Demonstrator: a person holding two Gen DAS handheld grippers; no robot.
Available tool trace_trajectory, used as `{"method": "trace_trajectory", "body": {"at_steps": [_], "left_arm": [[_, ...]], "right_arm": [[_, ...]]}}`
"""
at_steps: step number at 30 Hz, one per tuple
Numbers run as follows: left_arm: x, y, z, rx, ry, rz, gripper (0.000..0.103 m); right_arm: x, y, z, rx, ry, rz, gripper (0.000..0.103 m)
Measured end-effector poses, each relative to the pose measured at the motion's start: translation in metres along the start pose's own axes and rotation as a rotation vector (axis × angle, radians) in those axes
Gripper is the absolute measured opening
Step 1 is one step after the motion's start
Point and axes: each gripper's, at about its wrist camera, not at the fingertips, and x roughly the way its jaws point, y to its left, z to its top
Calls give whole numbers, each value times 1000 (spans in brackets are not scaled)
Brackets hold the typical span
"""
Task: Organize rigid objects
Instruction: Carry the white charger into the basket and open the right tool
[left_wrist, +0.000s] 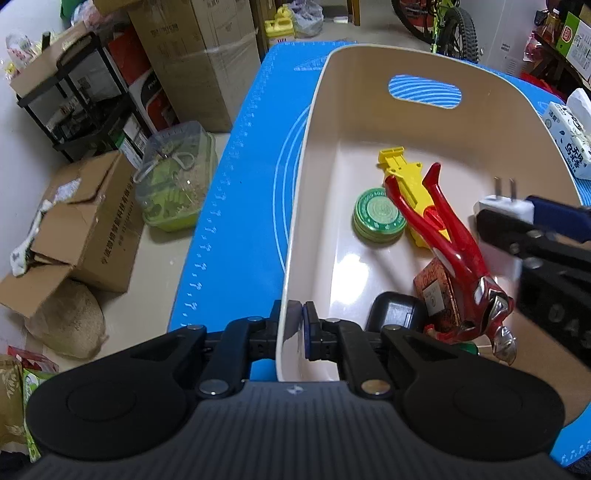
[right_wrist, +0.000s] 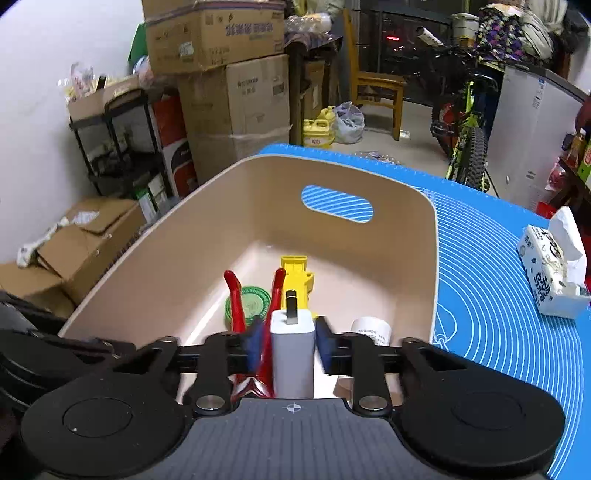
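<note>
From the left wrist, the left gripper (left_wrist: 300, 325) is clamped on the near rim of the beige plastic bin (left_wrist: 314, 155); the white plug-in charger (left_wrist: 504, 208) hangs over the bin's right side, prongs towards its far wall; from the right wrist, the right gripper (right_wrist: 286, 345) tilts down into the bin, jaws apart (left pad clear), charger (right_wrist: 292, 350) lengthwise between them, seemingly being released.

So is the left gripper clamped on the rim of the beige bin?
Yes: in the left wrist view the left gripper is shut on the near wall of the bin, one pad on each side of it.
</note>
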Motion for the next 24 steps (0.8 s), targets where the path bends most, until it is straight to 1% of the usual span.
{"method": "trace_trajectory", "body": {"at_steps": [1,3,4,6,7,9,15,16,17,20,24], "left_arm": [[-1,-2,-1,6,-6,10,15],[-4,-3,-2,6,-18,-8,32],[-6,-4,-2,3,-27,-17,34],[-13,-7,-2,3,-52,-14,42],[-16,-8,-3,5,-63,-20,45],[-21,-10,-3,8,-74,-44,57],[-45,-15,-8,8,-131,-69,68],[-50,-15,-9,0,-140,-76,69],[-55,-15,-11,-6,-149,-85,69],[-70,-16,-15,-16,-173,-109,70],[-93,-23,-26,13,-214,-105,70]], "right_arm": [[-4,-1,1,3,-13,-5,53],[-12,-1,2,-1,-29,-20,55],[-15,-2,2,1,-37,-27,61],[-24,-5,3,22,-58,-38,68],[-29,-7,4,34,-63,-40,69],[-38,-11,6,56,-71,-44,72],[-75,-23,1,86,-124,-83,86],[-80,-25,0,89,-130,-90,90],[-86,-26,-2,92,-134,-98,91],[-104,-34,-6,107,-142,-113,92],[-128,-38,-16,120,-152,-135,93]]}}
